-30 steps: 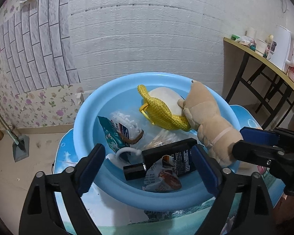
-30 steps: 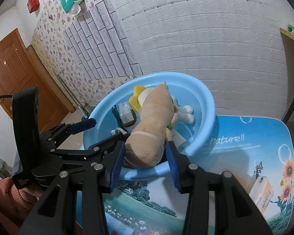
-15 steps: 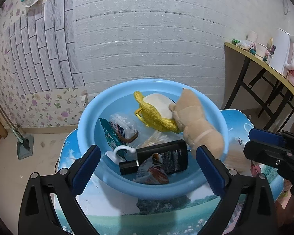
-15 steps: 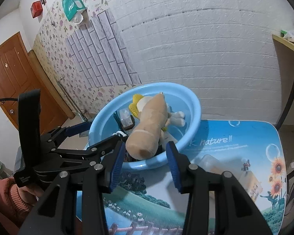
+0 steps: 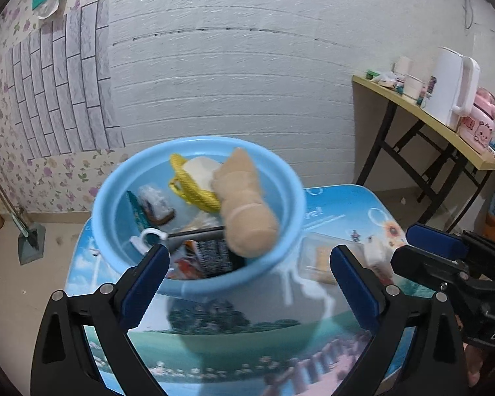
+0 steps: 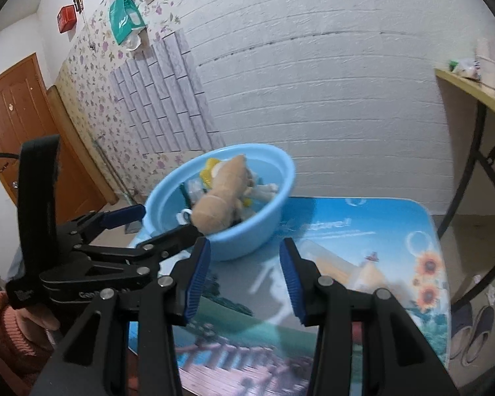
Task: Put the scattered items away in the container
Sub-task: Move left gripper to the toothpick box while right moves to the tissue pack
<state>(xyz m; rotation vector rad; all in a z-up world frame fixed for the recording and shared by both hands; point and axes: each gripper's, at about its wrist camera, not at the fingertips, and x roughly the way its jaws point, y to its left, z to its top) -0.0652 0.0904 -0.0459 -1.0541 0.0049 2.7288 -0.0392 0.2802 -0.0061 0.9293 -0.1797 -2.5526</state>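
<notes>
A light blue basin [image 5: 290, 198] [image 6: 267, 227] stands on the picture-printed table. In it lie a tan plush toy [image 5: 247, 211] [image 6: 221, 201], a yellow net bag [image 5: 194, 191], a black bottle [image 5: 214, 254], a snack packet and a white hook. My left gripper [image 5: 247, 283] is open and empty, pulled back in front of the basin. My right gripper [image 6: 244, 277] is open and empty, to the right of the basin. A clear plastic box with a cracker [image 5: 316, 257] [image 6: 326, 257] lies on the table right of the basin.
The table [image 5: 346, 204] has rounded edges near a white brick wall. A side table [image 5: 422, 112] with a white kettle [image 5: 452, 89] stands at the right. A brown door [image 6: 13, 112] is at the left. Slippers [image 6: 475, 330] lie on the floor.
Both grippers have drawn back from the basin. The right gripper has let go of the plush toy, which now lies in the basin.
</notes>
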